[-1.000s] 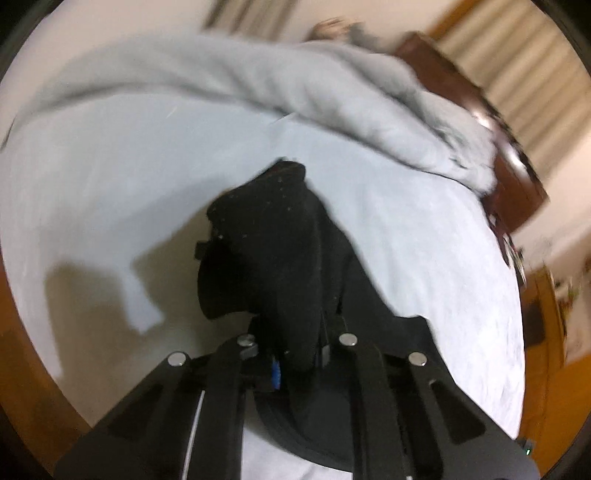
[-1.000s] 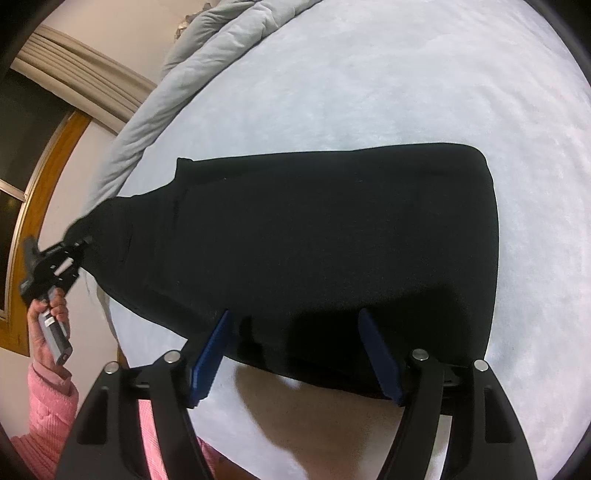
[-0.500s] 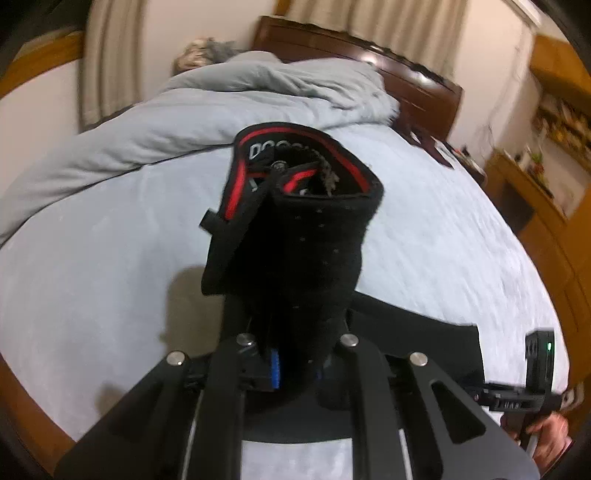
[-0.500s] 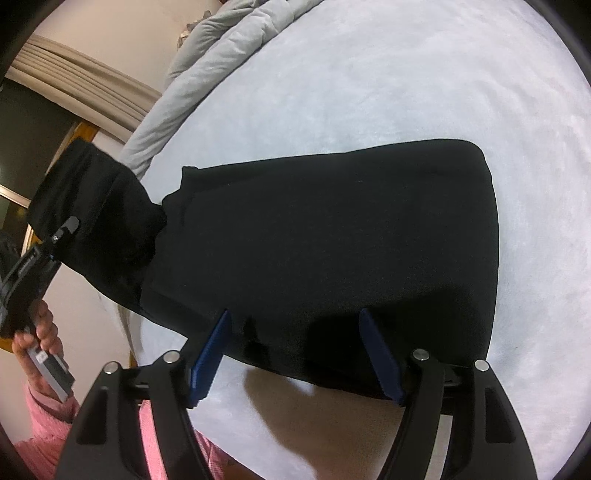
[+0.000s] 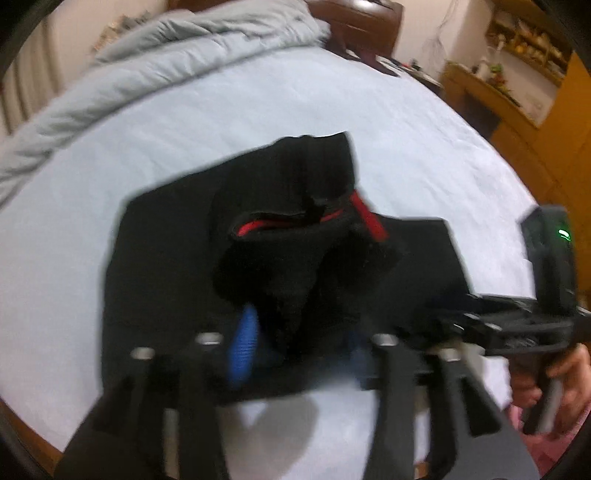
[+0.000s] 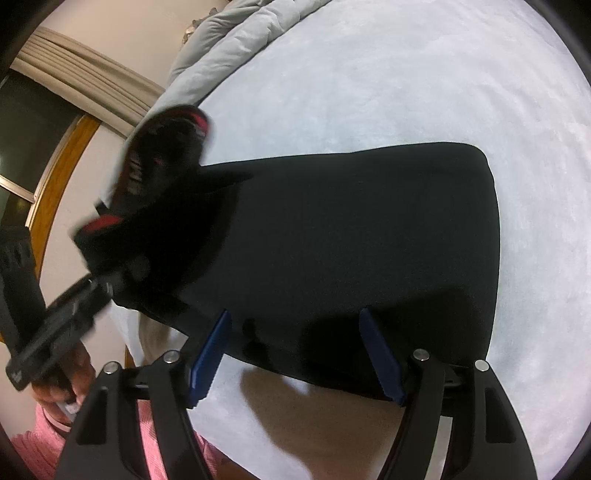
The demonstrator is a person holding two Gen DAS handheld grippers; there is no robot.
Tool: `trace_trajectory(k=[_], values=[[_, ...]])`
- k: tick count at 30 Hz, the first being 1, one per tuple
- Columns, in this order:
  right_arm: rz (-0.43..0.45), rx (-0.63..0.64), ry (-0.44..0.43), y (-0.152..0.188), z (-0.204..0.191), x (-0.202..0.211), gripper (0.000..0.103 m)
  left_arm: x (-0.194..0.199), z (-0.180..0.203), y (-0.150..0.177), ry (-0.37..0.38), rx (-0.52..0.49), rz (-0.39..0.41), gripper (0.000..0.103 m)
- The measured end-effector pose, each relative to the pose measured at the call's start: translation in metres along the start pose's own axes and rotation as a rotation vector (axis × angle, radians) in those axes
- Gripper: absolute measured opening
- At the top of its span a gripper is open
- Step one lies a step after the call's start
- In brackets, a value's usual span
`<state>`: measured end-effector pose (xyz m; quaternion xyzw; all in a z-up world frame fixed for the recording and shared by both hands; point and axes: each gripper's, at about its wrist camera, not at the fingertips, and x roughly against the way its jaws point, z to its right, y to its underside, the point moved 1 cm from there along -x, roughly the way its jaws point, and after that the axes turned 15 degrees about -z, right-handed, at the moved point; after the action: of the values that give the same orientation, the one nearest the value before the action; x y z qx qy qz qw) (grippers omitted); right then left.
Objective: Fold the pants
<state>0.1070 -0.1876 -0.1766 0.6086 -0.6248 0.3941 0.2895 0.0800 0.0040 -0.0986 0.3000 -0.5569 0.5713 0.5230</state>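
Two hand-held grippers work over a pair of black fabric pants [image 6: 351,251] that lies spread on a pale blue-white bed sheet [image 6: 406,74]. The left gripper [image 5: 295,328] has its blue-padded fingers [image 5: 243,339] on either side of a bunched part of the pants, the waistband with red lining [image 5: 258,225], and this part is lifted and turned over above the flat part. The picture here is blurred, but the cloth sits between the fingers and they seem to be closed on it. In the right wrist view this same gripper [image 6: 114,284] comes from the left, with the raised red-lined cloth hanging over the left end of the garment. The right gripper [image 6: 295,350] hovers at the near edge of the pants; its two blue pads [image 6: 380,358] stand wide apart, with nothing between them. In the left wrist view the right gripper [image 5: 454,325] shows at the right side, with a small green light on its body. A rumpled grey quilt [image 5: 166,66] lies along the far side of the bed, and a dark wooden headboard [image 5: 365,22] stands behind it. A beige curtain [image 6: 81,70] hangs at the far left in the right wrist view.
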Motion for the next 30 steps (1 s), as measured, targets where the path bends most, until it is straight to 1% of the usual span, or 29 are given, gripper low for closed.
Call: trace_trajectory(k=[2,3,4,5,6,7,8,9,11,12,14,15,18,20,22,23,24,25,26,27,28,30], values=[[-0.003,0.001,-0.002,-0.002,0.0,0.0,0.072,0.009,-0.004,0.004,0.085,0.003,0.0,0.069],[-0.005,0.001,-0.004,-0.002,0.0,-0.001,0.072,0.014,-0.009,0.007,0.118,0.005,0.011,0.073],[-0.007,0.001,-0.004,-0.003,-0.001,-0.001,0.072,0.023,-0.015,0.009,0.129,0.015,0.034,0.075],[-0.012,-0.002,-0.002,-0.002,-0.002,0.0,0.073,0.031,-0.023,0.01,0.121,0.03,0.056,0.08],[-0.016,-0.004,0.0,-0.003,-0.003,0.0,0.073,0.039,-0.038,0.01,0.105,0.063,0.08,0.082],[-0.022,-0.007,0.006,-0.005,-0.003,0.0,0.073,0.042,-0.049,0.01,0.091,0.091,0.09,0.082],[-0.026,-0.013,0.012,-0.007,-0.005,0.001,0.073,0.045,-0.065,0.01,0.061,0.138,0.097,0.082],[-0.027,-0.022,0.022,-0.009,-0.008,0.003,0.073,0.044,-0.081,0.009,0.008,0.196,0.089,0.082],[-0.004,-0.026,0.048,-0.011,-0.016,0.009,0.073,0.035,-0.106,0.006,-0.088,0.286,0.039,0.082],[0.008,-0.008,0.051,-0.012,-0.024,0.013,0.074,0.028,-0.119,0.004,-0.118,0.317,0.012,0.082],[0.017,0.032,0.033,-0.014,-0.04,0.018,0.074,0.015,-0.131,0.004,-0.167,0.357,-0.023,0.082],[0.018,0.058,0.017,-0.016,-0.05,0.02,0.074,0.006,-0.137,0.004,-0.18,0.368,-0.04,0.082],[0.012,0.127,-0.031,-0.024,-0.076,0.019,0.074,-0.003,-0.139,0.005,-0.171,0.378,-0.027,0.083],[-0.001,0.152,-0.058,-0.03,-0.087,0.014,0.074,-0.005,-0.139,0.007,-0.177,0.366,-0.021,0.082],[-0.028,0.174,-0.059,-0.039,-0.098,0.001,0.072,-0.006,-0.134,0.003,-0.174,0.347,-0.02,0.082],[-0.045,0.185,-0.055,-0.042,-0.104,-0.006,0.069,-0.006,-0.134,0.001,-0.165,0.34,-0.022,0.082],[-0.058,0.188,-0.055,-0.044,-0.107,-0.012,0.061,-0.005,-0.135,0.001,-0.156,0.337,-0.024,0.082],[-0.079,0.19,-0.061,-0.047,-0.11,-0.019,0.056,-0.004,-0.133,0.002,-0.15,0.334,-0.025,0.082],[-0.096,0.191,-0.069,-0.047,-0.114,-0.025,0.042,-0.004,-0.133,0.002,-0.146,0.332,-0.025,0.082],[-0.11,0.198,-0.082,-0.049,-0.116,-0.029,0.024,-0.004,-0.132,0.002,-0.144,0.329,-0.025,0.082],[-0.115,0.207,-0.086,-0.05,-0.118,-0.031,0.015,-0.002,-0.131,0.002,-0.144,0.323,-0.026,0.082],[-0.095,0.235,-0.088,-0.046,-0.12,-0.026,0.011,-0.001,-0.131,0.002,-0.148,0.315,-0.026,0.082]])
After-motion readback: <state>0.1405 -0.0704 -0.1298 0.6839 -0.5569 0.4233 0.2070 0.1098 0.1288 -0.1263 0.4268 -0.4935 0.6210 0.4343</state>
